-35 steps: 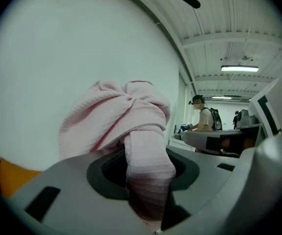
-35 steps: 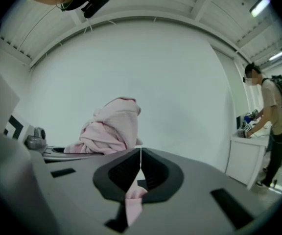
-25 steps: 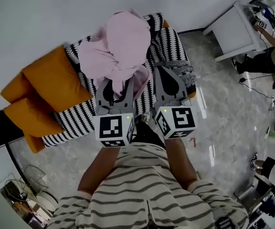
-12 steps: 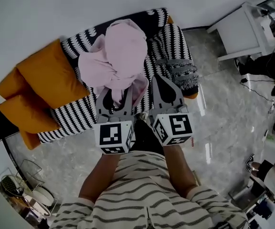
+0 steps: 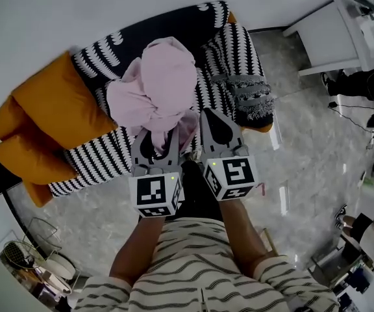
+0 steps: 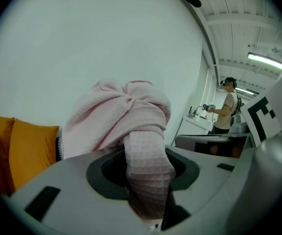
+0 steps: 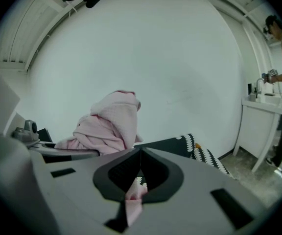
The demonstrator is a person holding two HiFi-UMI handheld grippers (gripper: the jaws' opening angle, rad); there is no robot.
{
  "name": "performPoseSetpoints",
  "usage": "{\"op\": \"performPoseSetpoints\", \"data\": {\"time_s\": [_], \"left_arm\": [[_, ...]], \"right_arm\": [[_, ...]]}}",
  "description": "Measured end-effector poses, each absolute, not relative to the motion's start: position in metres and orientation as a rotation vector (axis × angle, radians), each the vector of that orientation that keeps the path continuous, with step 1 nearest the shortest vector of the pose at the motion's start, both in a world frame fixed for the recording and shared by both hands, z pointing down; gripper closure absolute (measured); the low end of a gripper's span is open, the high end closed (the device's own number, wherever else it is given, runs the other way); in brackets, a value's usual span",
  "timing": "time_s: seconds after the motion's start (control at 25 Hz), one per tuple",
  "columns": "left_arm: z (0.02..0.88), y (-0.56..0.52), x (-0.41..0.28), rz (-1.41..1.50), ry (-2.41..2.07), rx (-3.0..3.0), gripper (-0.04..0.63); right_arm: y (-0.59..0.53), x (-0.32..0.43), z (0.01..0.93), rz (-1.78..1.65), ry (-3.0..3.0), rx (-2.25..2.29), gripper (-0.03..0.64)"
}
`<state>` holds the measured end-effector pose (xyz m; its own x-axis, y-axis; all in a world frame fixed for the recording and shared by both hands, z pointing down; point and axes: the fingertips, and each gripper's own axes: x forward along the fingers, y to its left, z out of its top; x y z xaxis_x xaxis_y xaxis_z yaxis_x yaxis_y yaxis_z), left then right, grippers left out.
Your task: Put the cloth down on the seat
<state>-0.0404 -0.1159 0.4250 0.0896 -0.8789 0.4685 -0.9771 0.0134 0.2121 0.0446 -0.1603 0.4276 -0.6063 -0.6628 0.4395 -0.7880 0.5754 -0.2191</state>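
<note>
Left tool (image 5: 156,134) is clamped hard on a thick rolled fold of the pale pink waffle-weave cloth (image 5: 164,83), and you can see in the left gripper view how the roll fills the gap between its jaws. Right tool (image 5: 209,117) sits just beside it on the right, jaws pressed together, nipping only a thin pink strip of that same cloth, with the strip hanging down through the opening behind the tips. The bulk of the cloth is bunched in a big knot straight ahead of the left tool's tips and off to the left of the right tool, lying over the black-and-white patterned seat (image 5: 239,57) as seen from the head view. Whether the bundle rests on the upholstery or hangs above it cannot be told. Out to the left of the left tool, the two orange cushions (image 5: 50,119) are stacked against the seat's end. To the right of the right tool there's glossy grey marbled floor (image 5: 304,148), and farther right a white tabletop (image 5: 330,34) by the wall.
</note>
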Motion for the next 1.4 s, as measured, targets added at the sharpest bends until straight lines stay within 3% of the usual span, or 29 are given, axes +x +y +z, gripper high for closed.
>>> {"op": "performPoseSetpoints", "data": {"time_s": [1.4], "left_arm": [[0.597, -0.090, -0.024, 0.367, -1.724, 1.637, 0.431]], "right_arm": [[-0.132, 0.067, 0.590, 0.774, -2.305, 1.136, 0.603]]}}
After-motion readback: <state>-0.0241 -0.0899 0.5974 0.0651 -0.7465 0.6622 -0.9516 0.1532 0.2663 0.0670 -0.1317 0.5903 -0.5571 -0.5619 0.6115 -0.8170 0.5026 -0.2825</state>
